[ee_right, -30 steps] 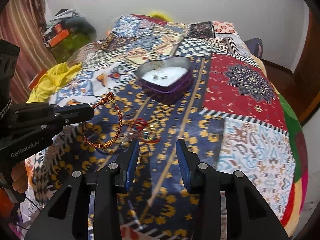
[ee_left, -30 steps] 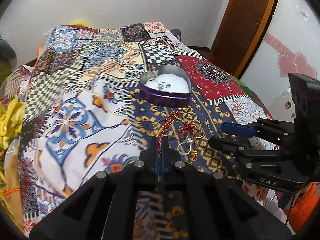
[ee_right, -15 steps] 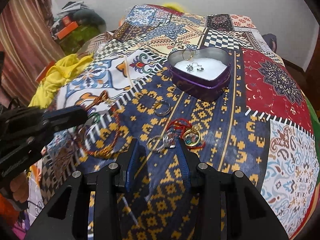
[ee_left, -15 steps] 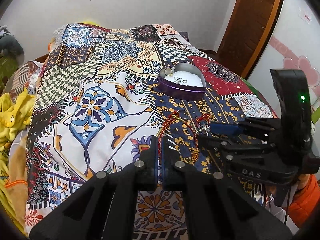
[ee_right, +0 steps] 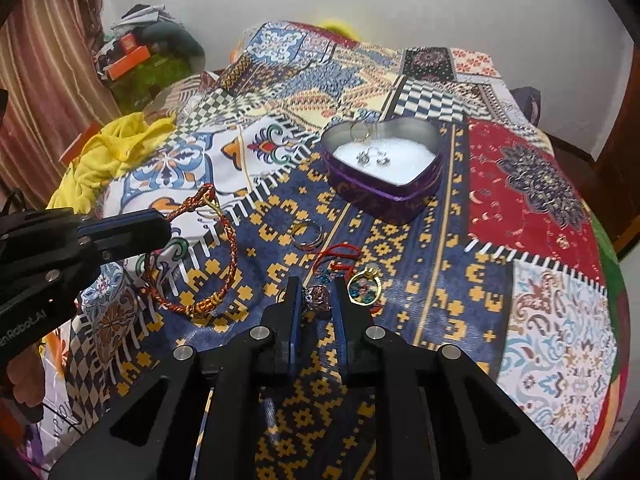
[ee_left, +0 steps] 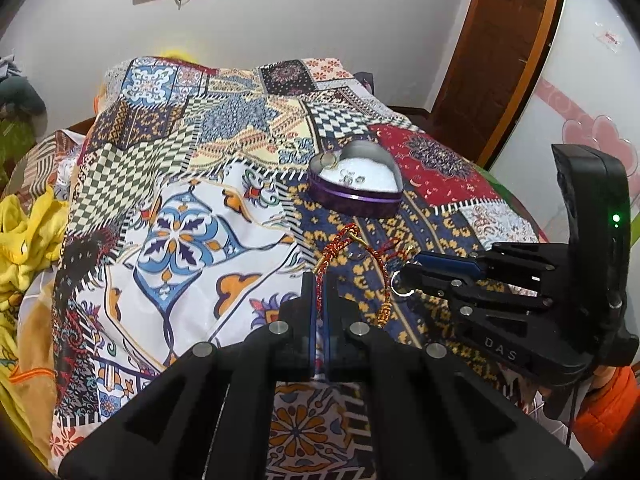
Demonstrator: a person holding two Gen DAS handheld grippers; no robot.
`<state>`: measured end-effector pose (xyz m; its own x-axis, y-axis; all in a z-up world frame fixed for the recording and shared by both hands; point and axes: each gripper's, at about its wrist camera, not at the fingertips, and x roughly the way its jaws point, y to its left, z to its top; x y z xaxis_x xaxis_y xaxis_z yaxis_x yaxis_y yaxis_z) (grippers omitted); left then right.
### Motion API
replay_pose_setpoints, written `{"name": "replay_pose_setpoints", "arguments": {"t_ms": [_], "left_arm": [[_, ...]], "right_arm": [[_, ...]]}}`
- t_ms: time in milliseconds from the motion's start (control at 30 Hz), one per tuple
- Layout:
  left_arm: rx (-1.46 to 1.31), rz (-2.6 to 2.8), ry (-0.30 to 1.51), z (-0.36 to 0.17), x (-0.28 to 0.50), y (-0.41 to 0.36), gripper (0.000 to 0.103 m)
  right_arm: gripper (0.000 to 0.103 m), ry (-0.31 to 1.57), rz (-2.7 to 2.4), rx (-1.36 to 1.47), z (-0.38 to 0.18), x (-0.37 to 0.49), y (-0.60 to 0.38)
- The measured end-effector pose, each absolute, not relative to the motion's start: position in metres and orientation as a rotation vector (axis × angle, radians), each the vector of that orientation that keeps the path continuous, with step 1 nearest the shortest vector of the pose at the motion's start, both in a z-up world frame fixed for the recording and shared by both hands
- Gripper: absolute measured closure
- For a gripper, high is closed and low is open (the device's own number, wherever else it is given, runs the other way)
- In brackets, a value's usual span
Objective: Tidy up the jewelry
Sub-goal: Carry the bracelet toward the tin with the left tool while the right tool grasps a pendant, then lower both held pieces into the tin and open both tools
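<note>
Clamping a red-and-gold braided bracelet, the left hand-held gripper has its jaws pressed together on the cord; the loop hangs beyond the fingertips and trails down to the patchwork bedspread. The pinched section of cord is hidden between the blue pads, and the bracelet's far end blurs into the pattern below.

The right hand-held gripper has just been closing its jaws. Between them sits a small dark ornament with a silver ring; its exact form is hard to make out, and whether the pads already press on it cannot be told. In the left wrist view only part of this silver ring shows at the right gripper's tip, the rest being covered by the fingers.

Just right of the right gripper's tips lies a gold ring with a coloured face, tangled with a red cord whose course is partly hidden. Slightly ahead and left lies a plain silver band.

Farther ahead stands a purple heart-shaped tin, open, lined in white. Small silver pieces lie in it, too small to identify, and a thin gold ring leans at its far-left rim.

An orange sleeve is cut off at the left wrist view's lower right edge.
</note>
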<state>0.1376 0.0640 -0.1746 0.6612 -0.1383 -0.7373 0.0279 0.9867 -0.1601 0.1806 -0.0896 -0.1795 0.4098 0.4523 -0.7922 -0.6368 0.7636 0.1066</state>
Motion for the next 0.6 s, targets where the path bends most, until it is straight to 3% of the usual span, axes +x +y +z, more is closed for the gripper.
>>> {"name": "replay_pose_setpoints", "arguments": {"t_ms": [600], "left_arm": [[-0.101, -0.108, 0.749, -0.135, 0.168, 0.046, 0.102]], "right_arm": [[0.090, 0.764, 0.638, -0.122, -0.126, 0.198, -0.124]]}}
